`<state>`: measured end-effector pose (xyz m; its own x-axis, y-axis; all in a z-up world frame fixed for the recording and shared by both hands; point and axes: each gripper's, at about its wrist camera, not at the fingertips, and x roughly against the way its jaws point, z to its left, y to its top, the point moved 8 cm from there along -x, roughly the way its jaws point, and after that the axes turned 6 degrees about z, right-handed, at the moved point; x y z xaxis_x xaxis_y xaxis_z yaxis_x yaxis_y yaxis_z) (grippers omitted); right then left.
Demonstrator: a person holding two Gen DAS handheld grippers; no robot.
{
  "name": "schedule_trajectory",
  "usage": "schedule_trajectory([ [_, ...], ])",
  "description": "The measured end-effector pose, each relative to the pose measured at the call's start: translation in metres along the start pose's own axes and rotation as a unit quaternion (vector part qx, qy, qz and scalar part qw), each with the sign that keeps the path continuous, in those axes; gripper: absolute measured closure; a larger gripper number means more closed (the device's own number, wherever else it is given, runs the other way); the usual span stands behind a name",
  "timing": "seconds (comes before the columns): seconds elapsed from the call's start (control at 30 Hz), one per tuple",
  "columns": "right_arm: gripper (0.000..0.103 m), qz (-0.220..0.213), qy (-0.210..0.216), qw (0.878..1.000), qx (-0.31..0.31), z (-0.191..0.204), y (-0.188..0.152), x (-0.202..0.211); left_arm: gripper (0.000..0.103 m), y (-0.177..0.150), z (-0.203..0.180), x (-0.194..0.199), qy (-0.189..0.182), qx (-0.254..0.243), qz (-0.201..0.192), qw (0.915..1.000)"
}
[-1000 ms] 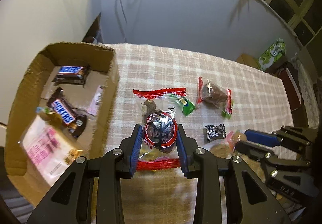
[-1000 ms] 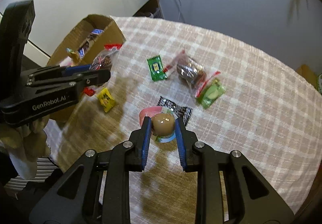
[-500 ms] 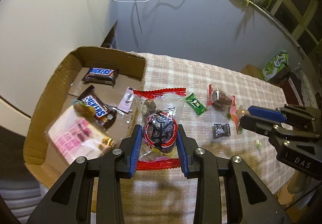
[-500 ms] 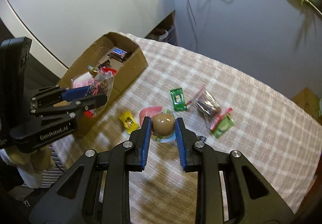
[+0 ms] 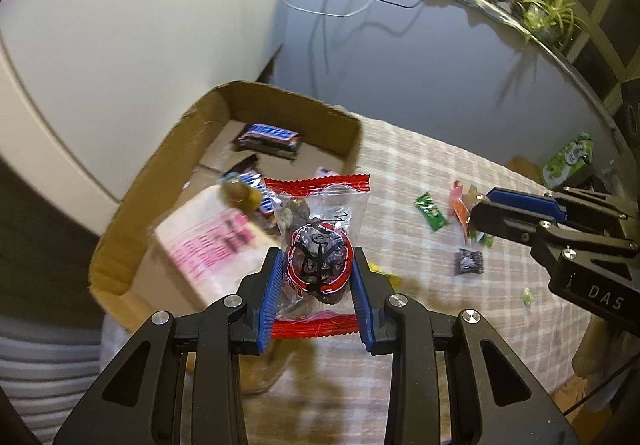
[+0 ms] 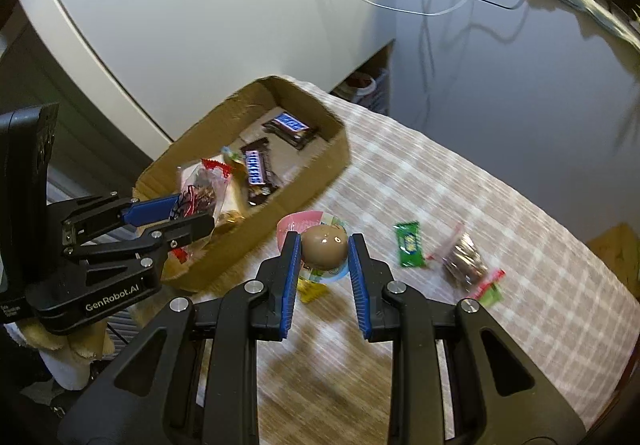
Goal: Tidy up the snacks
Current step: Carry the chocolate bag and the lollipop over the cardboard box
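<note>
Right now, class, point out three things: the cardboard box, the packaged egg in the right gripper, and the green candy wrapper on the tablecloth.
cardboard box (image 6: 320, 181), right wrist view, outer side wall.
packaged egg (image 6: 324, 247), right wrist view, brown egg's front.
green candy wrapper (image 6: 409, 244), right wrist view, wrapper's middle.

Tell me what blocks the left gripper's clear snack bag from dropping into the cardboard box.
Nothing visible does. The left gripper holds the clear snack bag at the cardboard box near edge; the box is open-topped, with snacks inside.

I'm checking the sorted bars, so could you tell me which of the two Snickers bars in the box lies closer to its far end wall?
The Snickers bar lying crosswise near the far wall of the cardboard box; the other Snickers bar lies mid-box, beside the pink-printed packet.
</note>
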<state>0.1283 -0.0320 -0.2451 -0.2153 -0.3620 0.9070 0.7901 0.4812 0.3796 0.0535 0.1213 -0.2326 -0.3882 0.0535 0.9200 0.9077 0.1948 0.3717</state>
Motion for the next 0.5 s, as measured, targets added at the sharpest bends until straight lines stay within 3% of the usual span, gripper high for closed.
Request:
schedule_trajectory([
  [0.5, 0.078, 0.012, 0.017, 0.998, 0.056, 0.054, 0.029, -0.03, 0.072, -0.013, 0.049, 0.005, 0.029, 0.044, 0.002, 0.9986],
])
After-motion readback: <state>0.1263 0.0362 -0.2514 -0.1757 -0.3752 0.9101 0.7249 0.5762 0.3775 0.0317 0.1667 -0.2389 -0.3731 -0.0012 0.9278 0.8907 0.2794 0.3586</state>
